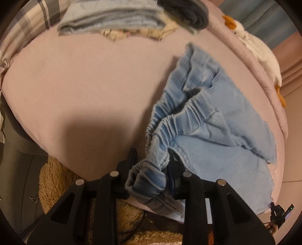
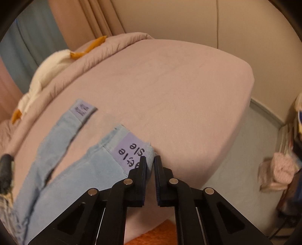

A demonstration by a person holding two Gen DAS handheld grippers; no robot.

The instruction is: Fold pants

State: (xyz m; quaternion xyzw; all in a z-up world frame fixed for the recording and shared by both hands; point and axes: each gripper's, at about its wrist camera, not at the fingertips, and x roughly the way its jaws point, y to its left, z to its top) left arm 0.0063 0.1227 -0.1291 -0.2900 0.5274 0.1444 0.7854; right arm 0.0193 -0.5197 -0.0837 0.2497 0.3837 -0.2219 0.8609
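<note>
Light blue denim pants [image 1: 213,120] lie on a pink bed [image 1: 79,90]. In the left wrist view my left gripper [image 1: 152,162] is shut on the bunched elastic waistband [image 1: 151,175] at the bed's near edge. In the right wrist view the two legs [image 2: 75,169] stretch away to the left. Each leg ends in a purple cuff label [image 2: 130,148]. My right gripper [image 2: 150,160] is shut on the corner of the nearer leg's hem [image 2: 150,150]. The other leg's cuff [image 2: 82,110] lies flat on the bed, apart from the gripper.
Folded clothes [image 1: 113,20] and a dark garment [image 1: 190,13] are stacked at the bed's far side. A white goose plush [image 1: 258,49] lies along the rolled pink blanket [image 2: 105,50]. A tan fluffy rug [image 1: 56,181] is on the floor below. Pink cloth [image 2: 279,171] hangs at the right.
</note>
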